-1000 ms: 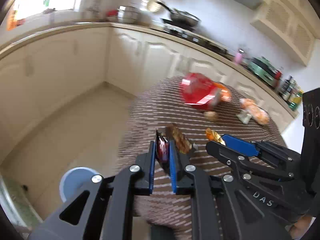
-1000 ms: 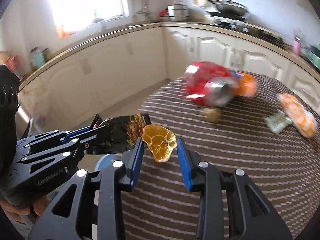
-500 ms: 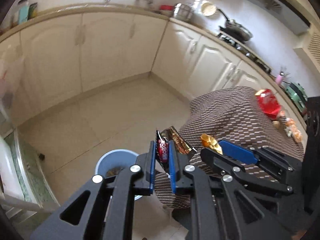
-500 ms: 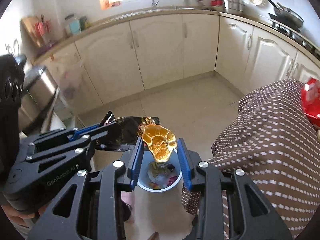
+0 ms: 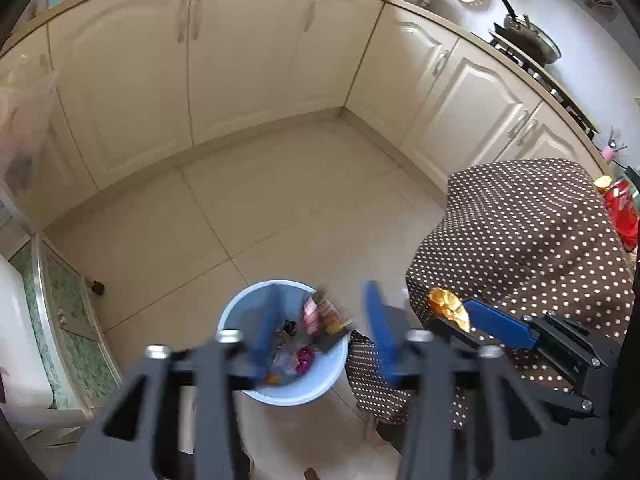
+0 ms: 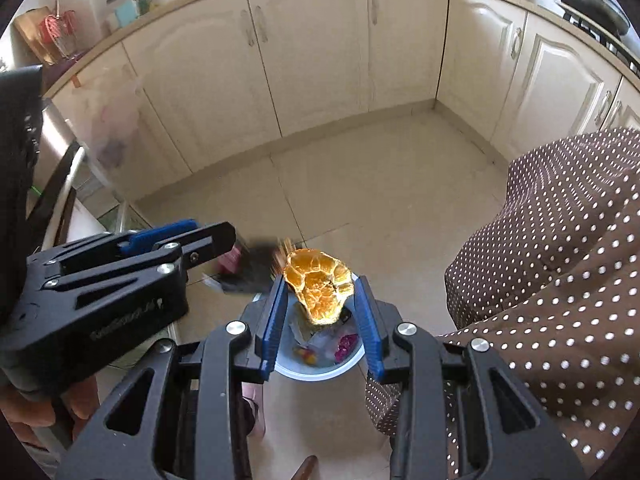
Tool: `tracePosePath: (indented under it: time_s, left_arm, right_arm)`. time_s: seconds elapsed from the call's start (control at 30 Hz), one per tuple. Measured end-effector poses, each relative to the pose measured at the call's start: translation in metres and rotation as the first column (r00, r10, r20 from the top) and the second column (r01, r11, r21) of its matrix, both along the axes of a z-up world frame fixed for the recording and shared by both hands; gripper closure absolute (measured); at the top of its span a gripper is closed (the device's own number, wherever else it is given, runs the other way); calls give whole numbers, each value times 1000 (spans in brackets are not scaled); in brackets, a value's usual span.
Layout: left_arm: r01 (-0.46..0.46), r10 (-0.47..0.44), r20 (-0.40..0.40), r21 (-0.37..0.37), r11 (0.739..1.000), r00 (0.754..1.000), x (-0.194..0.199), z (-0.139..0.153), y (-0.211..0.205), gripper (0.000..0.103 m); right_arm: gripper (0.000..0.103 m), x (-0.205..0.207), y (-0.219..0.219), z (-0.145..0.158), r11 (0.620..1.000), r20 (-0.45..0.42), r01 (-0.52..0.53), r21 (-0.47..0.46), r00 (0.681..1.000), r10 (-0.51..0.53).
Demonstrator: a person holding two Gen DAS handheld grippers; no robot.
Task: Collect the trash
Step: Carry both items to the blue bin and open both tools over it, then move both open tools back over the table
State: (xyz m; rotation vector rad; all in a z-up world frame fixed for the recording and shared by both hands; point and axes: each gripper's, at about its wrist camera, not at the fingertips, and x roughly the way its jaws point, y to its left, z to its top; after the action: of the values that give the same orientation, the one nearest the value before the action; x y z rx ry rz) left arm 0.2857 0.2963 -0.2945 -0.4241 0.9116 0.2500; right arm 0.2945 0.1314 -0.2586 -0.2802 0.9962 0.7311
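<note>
A light blue trash bin stands on the tiled floor and holds several scraps. My left gripper is open above it, its fingers blurred. A dark snack wrapper is loose between the fingers, falling over the bin; it also shows in the right wrist view. My right gripper is shut on an orange peel and holds it above the bin. The peel also shows in the left wrist view.
A table with a brown dotted cloth stands right of the bin, with a red bag at its far edge. Cream cabinets line the back. A steel appliance stands at the left.
Both grippers swung from the table to above the bin. My left gripper opened and let go of the wrapper, which now drops. The right still holds the peel.
</note>
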Motion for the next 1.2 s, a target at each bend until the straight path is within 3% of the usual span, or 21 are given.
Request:
tracePosePath:
  time_s: [0.23,0.5,0.6,0.67,0.73,1.0,1.2]
  left_arm:
    - [-40,39,-40,-26,999,998,-2,-17,10,52]
    - [-88,88,-62,5,996,994,-14,-19,22,52]
    - [-106,106,-49,-2,994,993,-17,-14,26,52]
    - [-118,118,-34,0,993,992,-21,-8,26,52]
    - [-126,126,-24,3,992,992,-23,-3,27,52]
    - [-124,124,23,0,992,992,-36,23,20,52]
    - [-79,78,84,13,997,993,-42,58,-10,52]
  right_arm:
    - [70,2,2,-19,1000,-40,3,-14,999,-3]
    - [69,3,14,-19,1000,-32,-7,-7,999,7]
    - [69,3,17,-10,1000,7,2,19,1000,-2]
    - [58,2,18,-5,999,30,4,35,1000,-5]
    - [54,1,18,-1,999,49,10,44,999,-13]
    - [53,-4,-1,25,997,87,29,67,996,-35]
    - [52,-12,-41,67,991,142,84,104,985,-99]
